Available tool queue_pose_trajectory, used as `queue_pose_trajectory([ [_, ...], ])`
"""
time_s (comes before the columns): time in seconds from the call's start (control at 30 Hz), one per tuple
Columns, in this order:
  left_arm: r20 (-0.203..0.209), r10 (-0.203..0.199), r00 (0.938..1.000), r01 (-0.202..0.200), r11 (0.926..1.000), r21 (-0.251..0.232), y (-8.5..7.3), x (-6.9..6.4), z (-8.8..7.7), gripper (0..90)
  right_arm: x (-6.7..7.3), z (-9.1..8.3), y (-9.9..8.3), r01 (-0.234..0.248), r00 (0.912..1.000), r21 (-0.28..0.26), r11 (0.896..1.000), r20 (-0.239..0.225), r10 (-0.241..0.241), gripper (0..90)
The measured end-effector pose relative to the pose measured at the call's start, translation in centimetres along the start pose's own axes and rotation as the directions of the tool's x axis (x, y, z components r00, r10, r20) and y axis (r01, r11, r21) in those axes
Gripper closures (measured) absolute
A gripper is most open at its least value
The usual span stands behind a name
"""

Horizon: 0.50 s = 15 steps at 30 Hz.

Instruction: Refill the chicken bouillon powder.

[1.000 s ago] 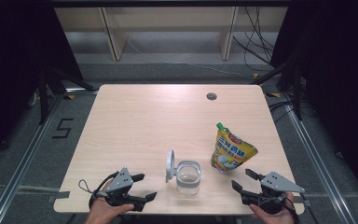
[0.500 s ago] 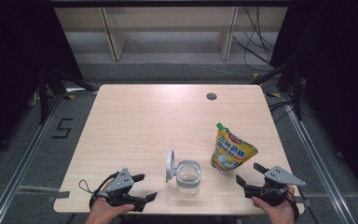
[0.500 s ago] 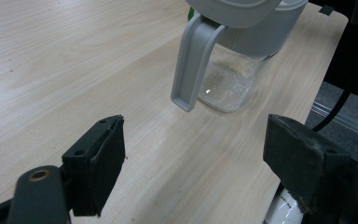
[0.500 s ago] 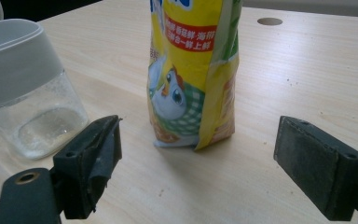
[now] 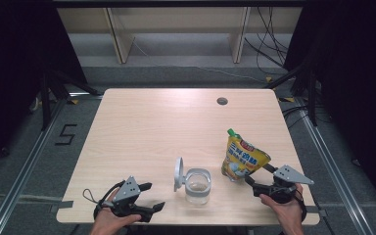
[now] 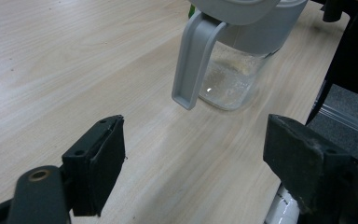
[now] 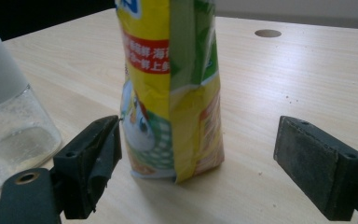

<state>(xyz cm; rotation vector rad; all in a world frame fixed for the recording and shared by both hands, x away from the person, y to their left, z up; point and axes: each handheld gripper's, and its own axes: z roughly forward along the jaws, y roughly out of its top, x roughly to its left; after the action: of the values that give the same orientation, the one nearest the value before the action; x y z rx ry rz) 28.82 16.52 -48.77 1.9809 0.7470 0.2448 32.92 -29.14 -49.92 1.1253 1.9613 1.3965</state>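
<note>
On the pale wooden table [image 5: 142,132], whose far edge has a round hole [image 5: 222,101], two things stand near the person's side: a clear glass jar [image 5: 197,185] with a grey flip lid [image 5: 178,173] swung up on its left, and a yellow stand-up pouch [image 5: 244,160] to the right of it. Beyond the table are a grey floor, light shelving [image 5: 176,29], loose cables [image 5: 274,44] and black curtains on both sides.

The right gripper [image 5: 260,173] sits at the near right corner with its jaws spread as wide as they go — they have just been opening — and the pouch [image 7: 172,88] stands ahead of the gap between them, neither pad touching it. It is near the pouch's base, pointing up and left across the table. The left gripper [image 5: 152,196] rests at the near left, jaws wide apart and holding nothing; in the left gripper view the jar [image 6: 235,65] stands just ahead of them, its hanging lid tab [image 6: 193,65] nearest.

The pouch stands upright — long axis vertical, leaning slightly left in the high view — with its green cap [image 5: 231,131] on top and its printed face turned toward the person.
</note>
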Motion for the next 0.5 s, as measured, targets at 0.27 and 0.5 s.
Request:
queue_pose_trajectory([
  [0.27, -0.006, -0.002, 1.0000, 0.002, 1.0000, -0.007, 0.0, 0.0, 0.0, 20.2, 0.2, 1.3, 0.1, 0.025, 0.9993, -0.031, 0.999, -0.025, -0.026, 15.8],
  [0.5, -0.006, 0.025, 0.9997, -0.025, 0.9997, -0.005, 0.0, 0.2, -0.1, 20.2, 0.3, 2.4, 0.2, 0.012, 0.9983, -0.062, 0.998, -0.056, -0.016, 16.0],
])
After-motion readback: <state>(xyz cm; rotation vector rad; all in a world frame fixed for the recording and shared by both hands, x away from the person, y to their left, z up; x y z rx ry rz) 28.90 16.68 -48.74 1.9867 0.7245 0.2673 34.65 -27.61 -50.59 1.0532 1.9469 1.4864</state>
